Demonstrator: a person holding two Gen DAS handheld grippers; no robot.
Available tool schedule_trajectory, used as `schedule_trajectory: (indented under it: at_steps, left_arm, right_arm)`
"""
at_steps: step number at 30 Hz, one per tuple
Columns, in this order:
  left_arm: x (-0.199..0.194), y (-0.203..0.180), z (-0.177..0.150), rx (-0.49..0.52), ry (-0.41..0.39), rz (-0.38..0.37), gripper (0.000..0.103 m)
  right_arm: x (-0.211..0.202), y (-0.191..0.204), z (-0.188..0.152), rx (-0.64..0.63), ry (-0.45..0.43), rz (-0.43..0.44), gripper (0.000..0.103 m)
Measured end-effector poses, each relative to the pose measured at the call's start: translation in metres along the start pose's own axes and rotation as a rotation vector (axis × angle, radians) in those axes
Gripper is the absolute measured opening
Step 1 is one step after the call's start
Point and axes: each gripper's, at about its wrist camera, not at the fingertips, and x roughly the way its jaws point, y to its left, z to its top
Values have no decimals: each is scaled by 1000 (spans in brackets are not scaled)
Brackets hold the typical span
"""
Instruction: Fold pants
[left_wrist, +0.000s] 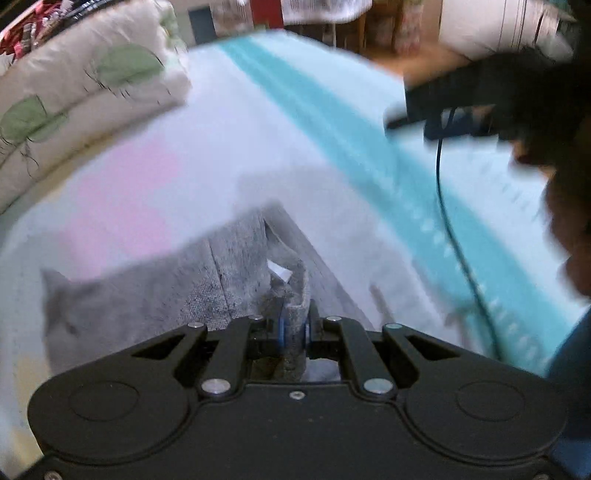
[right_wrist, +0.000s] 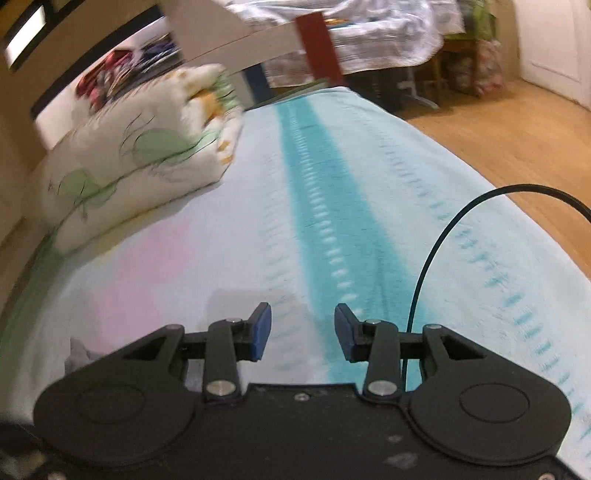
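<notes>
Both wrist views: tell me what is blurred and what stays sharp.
Left wrist view: the left claw and the grey fleece pants pinched in it are sharp, while the teal-striped bedsheet and the right claw smear. Right wrist view: the open right claw is crisp; the leaf-print folded quilt streaks.

Pants (left_wrist: 147, 295) on bedsheet (right_wrist: 229, 251), pinched in left gripper (left_wrist: 294, 328); folded quilt (right_wrist: 140, 162) far left; right gripper (right_wrist: 303, 332) above bedsheet.
</notes>
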Motion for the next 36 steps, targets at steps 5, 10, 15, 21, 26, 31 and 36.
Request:
schedule_trajectory:
  at_steps: [5,10,15,21,26,31,36]
  left_arm:
    - [16,-16,-22,-8,53,17,32]
    - [-15,-19,-27,73,19,-41,35]
    - [-59,20,-26,58,-33,-88,36]
    - [-66,129,-8,-202,-14,-46,35]
    - [-48,214,8,-389,12,48,40]
    - [-10,254,17,-454,59,90,44]
    - [24,271,21,-459,129,103,45]
  right_arm:
    - [15,0,-7,15,22,25,42]
    - [21,1,-3,-11,60,70,42]
    - [33,19,-8,-37,159,258,42]
    - [50,43,-17,-35,285,371,42]
    - [64,58,-21,-77,335,355,42]
    - [73,74,-28,-116,362,341,42]
    - [75,81,-35,-157,345,344,42]
